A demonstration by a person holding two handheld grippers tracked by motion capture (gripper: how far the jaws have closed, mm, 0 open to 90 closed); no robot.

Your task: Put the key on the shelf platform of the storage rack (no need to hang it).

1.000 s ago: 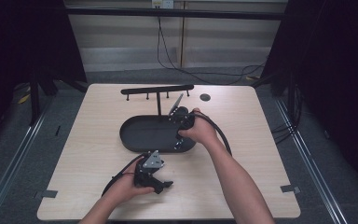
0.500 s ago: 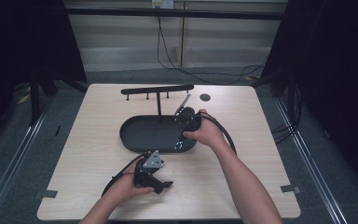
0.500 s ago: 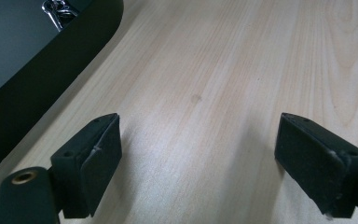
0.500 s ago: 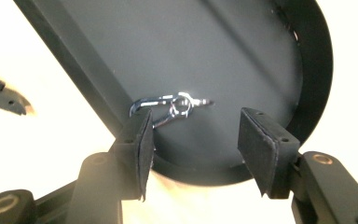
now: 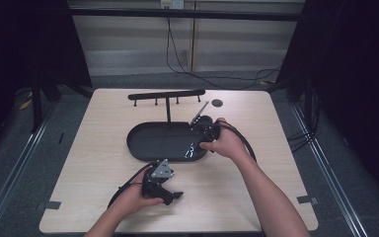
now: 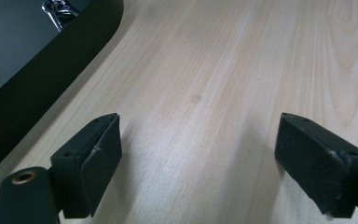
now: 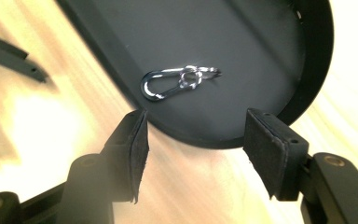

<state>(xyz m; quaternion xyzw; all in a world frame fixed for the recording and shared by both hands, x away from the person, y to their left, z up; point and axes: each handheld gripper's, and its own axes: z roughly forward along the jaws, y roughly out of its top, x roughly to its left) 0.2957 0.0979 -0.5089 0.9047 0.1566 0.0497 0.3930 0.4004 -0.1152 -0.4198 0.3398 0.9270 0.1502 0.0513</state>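
While the right gripper (image 7: 193, 154) hovers with jaws parted over the tray's (image 5: 143, 143) right end, the carabiner (image 7: 165, 84) with its key ring lies inside there, long axis roughly along the tray's length; the ring end points toward the tray's right rim. Nearer the bench's (image 5: 276, 163) front edge, the left gripper (image 6: 198, 163) rests unclenched, grasping nothing.

Your work surface is a light wood-grain table (image 5: 103, 148) with rounded corners, standing on a grey floor (image 5: 10, 148). Dark curtains (image 5: 360, 64) flank your station on both sides — the right one hangs close to the table edge. Behind the table you have a pale panelled wall (image 5: 128, 44) with black cables (image 5: 187, 59) hanging down it from an outlet box (image 5: 172, 4) at the top. Metal rails (image 5: 325, 173) run along the floor either side. Lighting is dim and even — no windows visible.
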